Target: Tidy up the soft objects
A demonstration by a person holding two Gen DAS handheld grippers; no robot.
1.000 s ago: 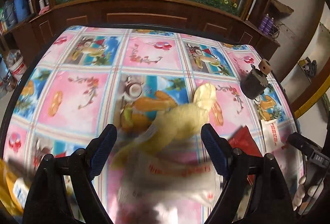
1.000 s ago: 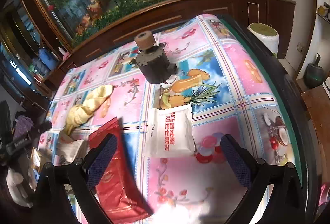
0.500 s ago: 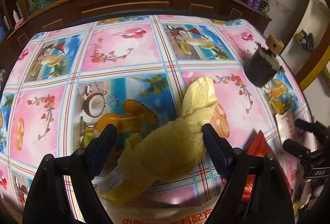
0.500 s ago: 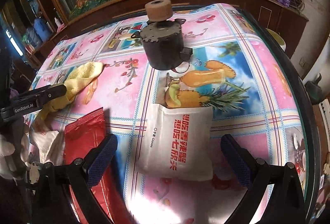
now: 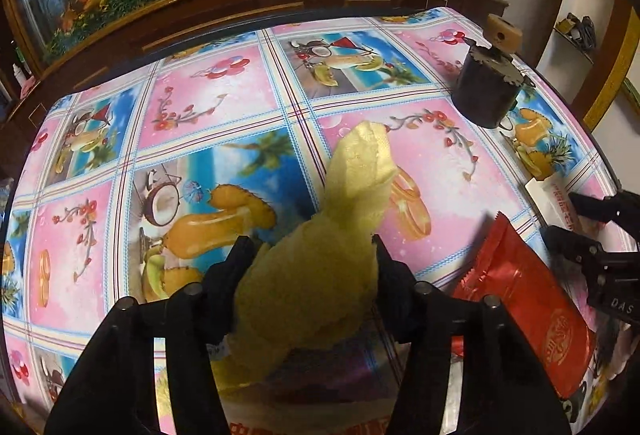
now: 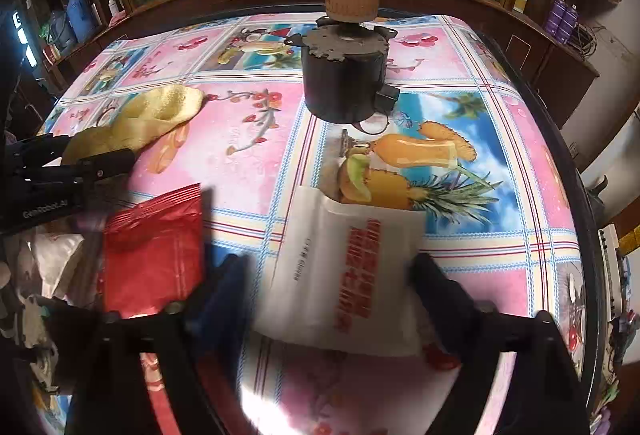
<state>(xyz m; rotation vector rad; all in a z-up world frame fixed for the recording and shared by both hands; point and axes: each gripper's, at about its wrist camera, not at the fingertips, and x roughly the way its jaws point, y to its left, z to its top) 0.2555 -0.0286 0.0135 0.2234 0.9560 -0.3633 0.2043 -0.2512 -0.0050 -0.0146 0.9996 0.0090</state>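
Your left gripper (image 5: 310,271) is clamped on the yellow cloth (image 5: 340,235), which lies on the counter (image 5: 240,95) and stretches away from you toward the dark canister (image 5: 486,91). Your right gripper (image 6: 332,287) has its jaws closing in on both sides of the white packet (image 6: 352,271), touching or nearly so; motion blur hides a firm grip. The red packet (image 6: 154,247) lies just left of the white packet. The dark canister stands beyond the white packet.

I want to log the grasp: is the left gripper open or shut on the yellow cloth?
Shut on it. The left gripper has both fingers pressed into the bunched yellow cloth, whose far end lies on the table.
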